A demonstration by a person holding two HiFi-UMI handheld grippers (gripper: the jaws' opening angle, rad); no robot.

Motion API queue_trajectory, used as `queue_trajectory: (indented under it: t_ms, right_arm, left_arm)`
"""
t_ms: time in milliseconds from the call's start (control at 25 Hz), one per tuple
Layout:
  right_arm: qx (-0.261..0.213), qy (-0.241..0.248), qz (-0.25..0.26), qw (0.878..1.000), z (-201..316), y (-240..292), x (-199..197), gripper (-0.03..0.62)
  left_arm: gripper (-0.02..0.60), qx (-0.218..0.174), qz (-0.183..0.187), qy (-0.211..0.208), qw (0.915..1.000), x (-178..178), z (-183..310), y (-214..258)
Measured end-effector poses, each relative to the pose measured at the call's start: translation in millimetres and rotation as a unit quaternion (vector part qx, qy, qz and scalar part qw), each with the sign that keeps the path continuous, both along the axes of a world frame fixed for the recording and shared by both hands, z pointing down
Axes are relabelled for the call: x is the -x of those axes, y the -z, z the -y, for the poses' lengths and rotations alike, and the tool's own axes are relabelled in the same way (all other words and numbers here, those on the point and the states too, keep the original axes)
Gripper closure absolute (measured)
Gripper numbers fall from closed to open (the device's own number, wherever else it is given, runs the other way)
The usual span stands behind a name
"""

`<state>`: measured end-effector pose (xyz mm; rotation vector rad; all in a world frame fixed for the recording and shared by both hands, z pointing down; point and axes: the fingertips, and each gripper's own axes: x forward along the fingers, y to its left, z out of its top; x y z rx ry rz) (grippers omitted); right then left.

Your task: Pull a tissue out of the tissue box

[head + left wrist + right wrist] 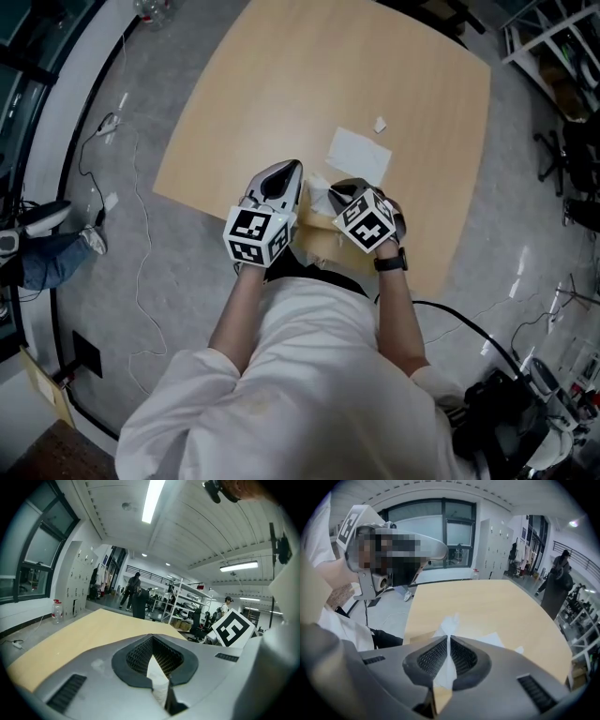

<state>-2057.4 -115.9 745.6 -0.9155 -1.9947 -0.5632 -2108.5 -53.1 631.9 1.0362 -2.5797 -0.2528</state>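
A tan tissue box sits at the near edge of the wooden table, between my two grippers. A white tissue stands up out of it. My right gripper points steeply down with its jaws shut on that tissue, which sticks out past the fingertips; my right gripper has the box below it. My left gripper lies close along the box's left side, nearly level. In the left gripper view my left gripper has its tips together, with something white showing through the gap behind them.
A flat white tissue lies on the table beyond the box, with a small white scrap further out. Cables run over the grey floor at left, and black gear sits at lower right. A person's shoe shows at left.
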Motion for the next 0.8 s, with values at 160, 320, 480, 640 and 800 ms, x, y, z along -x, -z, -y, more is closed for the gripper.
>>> queue_trajectory:
  t_ms: [160,320,480,640,800]
  right_arm:
    - [0.025,-0.017,0.036,0.999,3.2,28.8,11.1,0.576]
    - [0.071,-0.039,0.082,0.993,3.0,71.7,17.7,0.577]
    - [0.155,-0.075,0.134,0.976,5.2,120.1,29.9,0.579]
    - [0.207,-0.105,0.201,0.952,15.5,166.0,35.0,0.579]
    - [0.214,-0.178,0.284,0.917,35.2,209.6,35.8,0.579]
  left_arm:
    - [0.589,-0.002,0.023,-0.003,0.9997,3.6,2.3,19.5]
    - [0.589,-0.011,0.048,-0.001,0.9988,1.3,2.6,42.7]
    - [0.589,-0.025,0.075,-0.001,0.9968,4.8,6.4,73.8]
    - [0.589,-0.027,0.118,0.005,0.9927,4.2,11.5,114.0]
    - [0.589,-0.026,0.149,0.024,0.9882,2.9,15.8,136.9]
